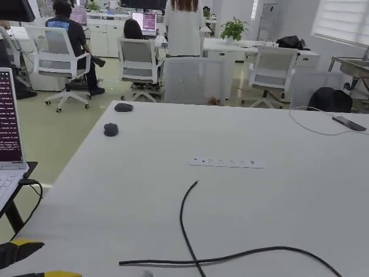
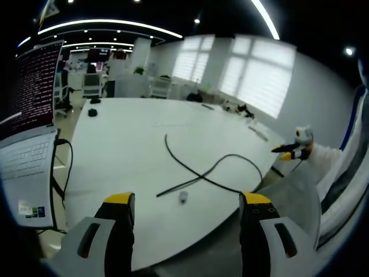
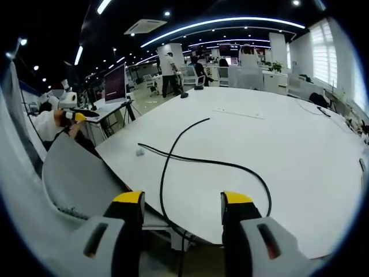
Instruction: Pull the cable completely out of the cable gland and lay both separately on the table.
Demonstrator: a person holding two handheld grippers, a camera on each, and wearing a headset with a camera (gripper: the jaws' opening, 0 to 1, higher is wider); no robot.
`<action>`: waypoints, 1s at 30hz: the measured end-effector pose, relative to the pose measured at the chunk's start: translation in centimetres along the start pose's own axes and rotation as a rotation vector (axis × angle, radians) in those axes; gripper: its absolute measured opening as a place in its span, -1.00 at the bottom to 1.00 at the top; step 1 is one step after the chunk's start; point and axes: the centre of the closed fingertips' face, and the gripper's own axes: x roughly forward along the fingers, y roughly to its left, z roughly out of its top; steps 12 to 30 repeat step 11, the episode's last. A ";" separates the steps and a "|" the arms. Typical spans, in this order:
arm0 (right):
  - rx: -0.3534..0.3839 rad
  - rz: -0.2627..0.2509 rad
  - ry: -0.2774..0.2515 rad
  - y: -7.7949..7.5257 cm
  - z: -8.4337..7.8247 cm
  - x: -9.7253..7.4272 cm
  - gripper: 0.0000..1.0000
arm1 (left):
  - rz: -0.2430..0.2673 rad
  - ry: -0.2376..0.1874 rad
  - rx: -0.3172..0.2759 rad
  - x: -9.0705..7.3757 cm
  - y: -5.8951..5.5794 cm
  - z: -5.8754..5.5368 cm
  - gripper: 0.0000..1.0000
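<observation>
A long black cable (image 1: 181, 222) lies loose on the white table (image 1: 277, 202), crossing over itself near the front edge. It also shows in the left gripper view as the cable (image 2: 183, 163) and in the right gripper view as the cable (image 3: 172, 145). A small grey cable gland (image 2: 183, 196) rests on the table just beside the cable's near end, seemingly apart from it; the gland (image 3: 140, 152) is small here too. My left gripper (image 2: 187, 202) is open and holds nothing, off the table's edge. My right gripper (image 3: 183, 199) is open and holds nothing, likewise short of the table.
A laptop (image 1: 8, 127) on a stand sits at the left edge. A white power strip (image 1: 226, 163) lies mid-table, a dark mouse (image 1: 110, 130) far left, a phone (image 1: 349, 123) far right. Office chairs and people are behind the table.
</observation>
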 end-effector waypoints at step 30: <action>0.000 0.055 0.018 -1.0 -0.8 -0.2 0.08 | 0.036 -0.016 -0.007 0.1 -0.8 -0.6 0.46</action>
